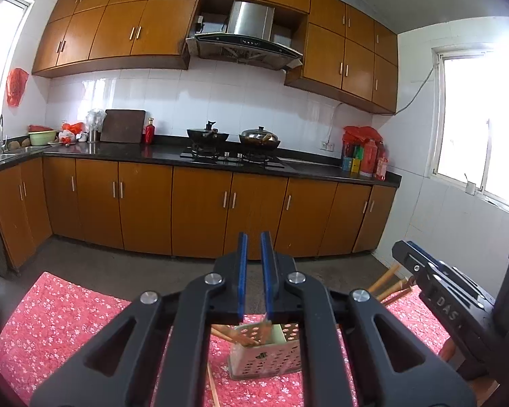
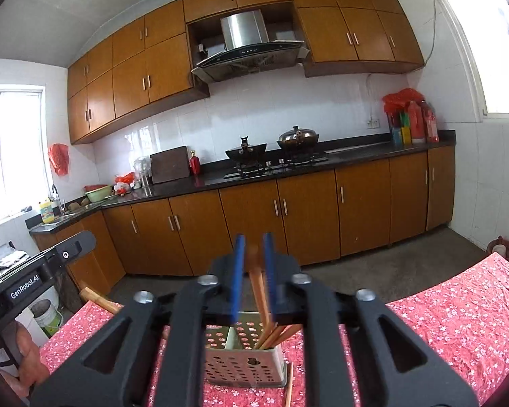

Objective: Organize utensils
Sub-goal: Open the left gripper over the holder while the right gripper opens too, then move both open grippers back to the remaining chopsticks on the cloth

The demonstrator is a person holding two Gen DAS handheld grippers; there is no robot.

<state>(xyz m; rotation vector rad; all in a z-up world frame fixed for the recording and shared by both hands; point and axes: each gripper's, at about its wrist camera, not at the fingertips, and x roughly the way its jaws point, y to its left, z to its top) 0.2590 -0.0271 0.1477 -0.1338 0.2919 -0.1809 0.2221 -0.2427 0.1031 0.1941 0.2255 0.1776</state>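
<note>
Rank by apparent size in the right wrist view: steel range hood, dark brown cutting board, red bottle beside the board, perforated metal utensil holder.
1. Perforated metal utensil holder, though nearness to the camera inflates it
2. Steel range hood, about the same
3. Dark brown cutting board
4. Red bottle

The right gripper (image 2: 253,254) has its jaws slightly apart around wooden chopsticks (image 2: 258,291), whose lower ends stand in the right compartment of a perforated holder (image 2: 242,368). At nine o'clock the left gripper (image 2: 44,264) shows above the red floral tablecloth (image 2: 458,322).
</note>
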